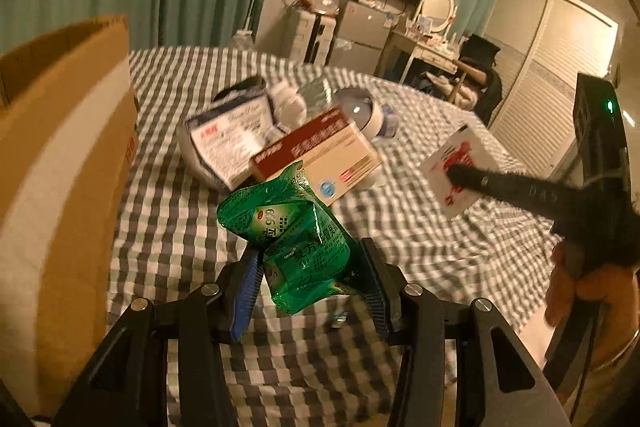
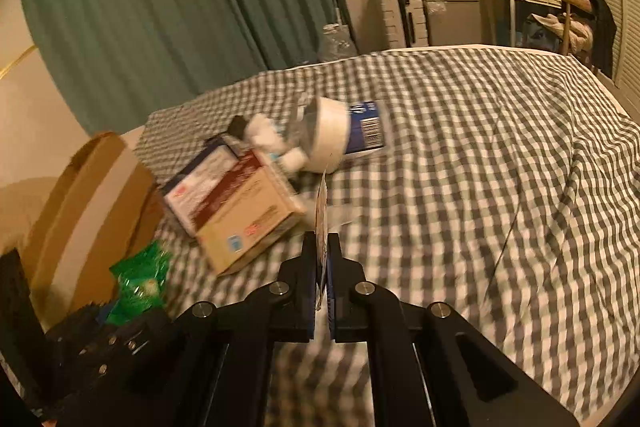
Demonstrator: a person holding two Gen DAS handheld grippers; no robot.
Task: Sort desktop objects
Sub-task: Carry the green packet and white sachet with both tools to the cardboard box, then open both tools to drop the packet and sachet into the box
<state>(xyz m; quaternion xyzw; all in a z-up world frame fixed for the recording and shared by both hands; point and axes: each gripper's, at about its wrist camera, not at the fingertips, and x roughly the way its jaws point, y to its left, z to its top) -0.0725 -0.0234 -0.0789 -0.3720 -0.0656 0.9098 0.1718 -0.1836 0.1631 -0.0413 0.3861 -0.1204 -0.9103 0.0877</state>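
Both grippers loaded, lifted over the checked bedspread.
Left gripper clamps green packet, long axis upright; right gripper pinches flat sachet edge-on, print blurred.

Left claw: our black angular linkage arms, with round silver screw heads at the joints.
Left pads: we see ribbed blue facing on the inner side.
Right claw: the same black arms and silver screws of ours.
Right claw housing: black body, a small green light, raised lettering on its finger.
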